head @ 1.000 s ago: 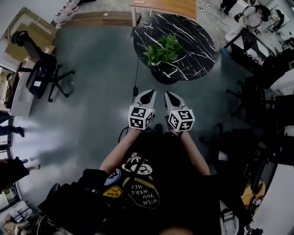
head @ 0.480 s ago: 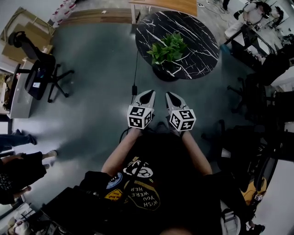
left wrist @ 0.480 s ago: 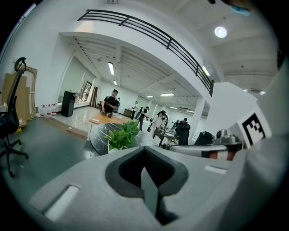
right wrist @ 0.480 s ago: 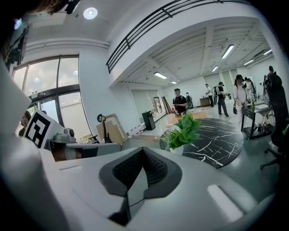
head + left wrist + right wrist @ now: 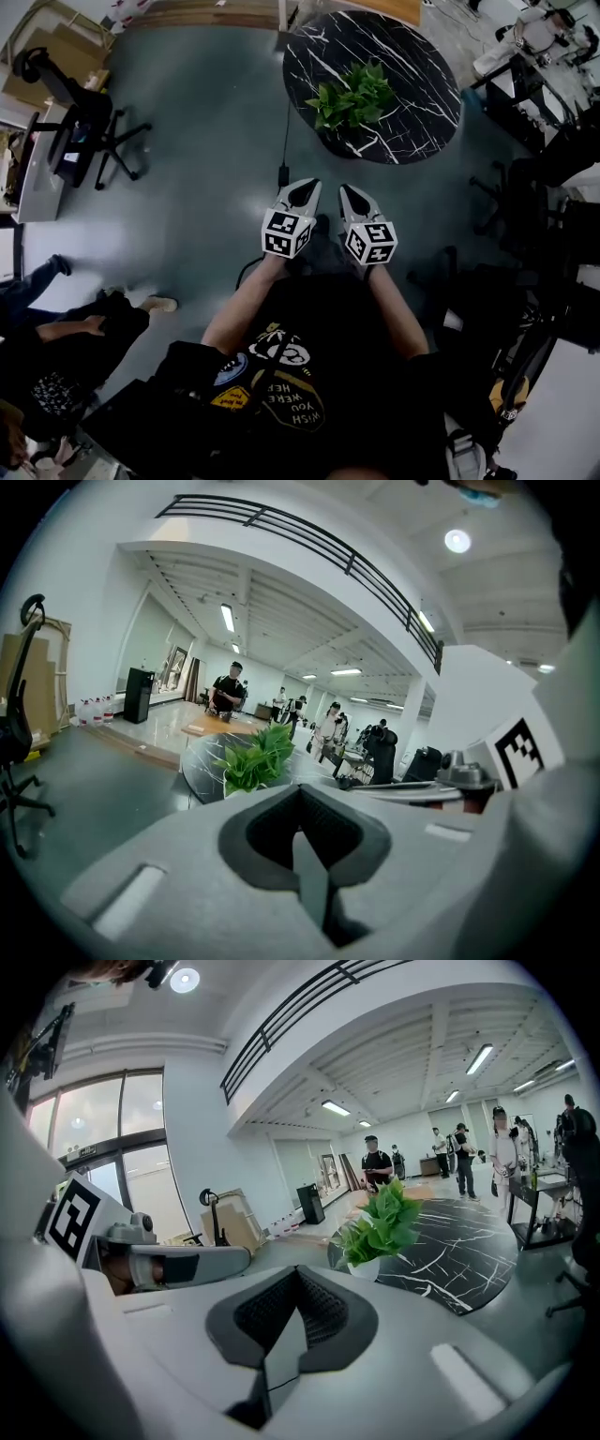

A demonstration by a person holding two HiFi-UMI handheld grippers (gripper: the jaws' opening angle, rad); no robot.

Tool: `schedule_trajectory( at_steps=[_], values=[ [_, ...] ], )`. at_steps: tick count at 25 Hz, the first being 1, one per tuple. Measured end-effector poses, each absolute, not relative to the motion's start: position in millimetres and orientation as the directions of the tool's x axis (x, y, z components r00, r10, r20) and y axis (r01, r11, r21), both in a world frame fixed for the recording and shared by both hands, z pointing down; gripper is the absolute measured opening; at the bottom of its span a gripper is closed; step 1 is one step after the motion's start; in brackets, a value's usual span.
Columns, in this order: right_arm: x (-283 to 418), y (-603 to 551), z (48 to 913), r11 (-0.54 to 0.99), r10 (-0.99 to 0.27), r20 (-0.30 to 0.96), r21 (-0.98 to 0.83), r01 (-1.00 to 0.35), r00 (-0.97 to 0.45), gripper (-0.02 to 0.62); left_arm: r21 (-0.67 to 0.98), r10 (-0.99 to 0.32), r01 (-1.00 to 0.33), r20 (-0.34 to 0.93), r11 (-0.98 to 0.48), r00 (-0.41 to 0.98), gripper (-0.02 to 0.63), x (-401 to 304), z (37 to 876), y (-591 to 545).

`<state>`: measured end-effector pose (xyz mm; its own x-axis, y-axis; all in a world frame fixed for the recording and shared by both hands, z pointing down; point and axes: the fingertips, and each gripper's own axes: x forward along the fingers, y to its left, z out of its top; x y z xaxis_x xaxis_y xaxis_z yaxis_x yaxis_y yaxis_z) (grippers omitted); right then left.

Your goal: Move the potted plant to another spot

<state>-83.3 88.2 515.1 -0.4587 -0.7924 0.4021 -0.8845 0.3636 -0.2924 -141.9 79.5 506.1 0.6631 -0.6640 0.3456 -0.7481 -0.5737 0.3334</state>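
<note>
Ahead, well beyond your left tool (image 5: 304,190) and right tool (image 5: 353,194), both clenched on nothing, the potted plant (image 5: 354,94) stands on the round dark counter (image 5: 427,117); step nearer, open both tools, and clasp the white pot (image 5: 364,1269) low from either side, under the leaves.

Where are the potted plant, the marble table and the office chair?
potted plant (image 5: 354,94), head view, its leaves.
marble table (image 5: 424,111), head view, bare top.
office chair (image 5: 75,141), head view, its seat.
</note>
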Motion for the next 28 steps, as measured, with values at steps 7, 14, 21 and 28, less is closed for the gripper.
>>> schedule_trajectory(
  at_steps=[7,14,21,28],
  values=[
    [-65.5,20.1,564.2,0.434,-0.756,0.403,-0.282,-0.856,-0.516,0.003,0.33,-0.702,-0.791,0.367,-0.516,0.611,0.005,-111.6,556.4,8.4],
    [-58.0,-45.4,643.4,0.411,-0.74,0.459,-0.271,-0.87,-0.492,0.078,0.297,-0.731,-0.851,0.436,-0.434,0.525,0.005,-109.8,622.8,-58.9],
    [-59.7,-118.5,716.2,0.325,-0.791,0.46,-0.244,-0.914,-0.404,0.337,0.281,-0.74,-0.859,0.436,-0.428,0.512,0.005,-131.0,666.9,-106.3],
    [-61.4,-176.2,748.5,0.296,-0.83,0.469,-0.087,-0.951,-0.302,0.538,0.317,-0.752,-0.863,0.429,-0.393,0.5,0.005,-159.8,682.6,-130.4]
  ],
)
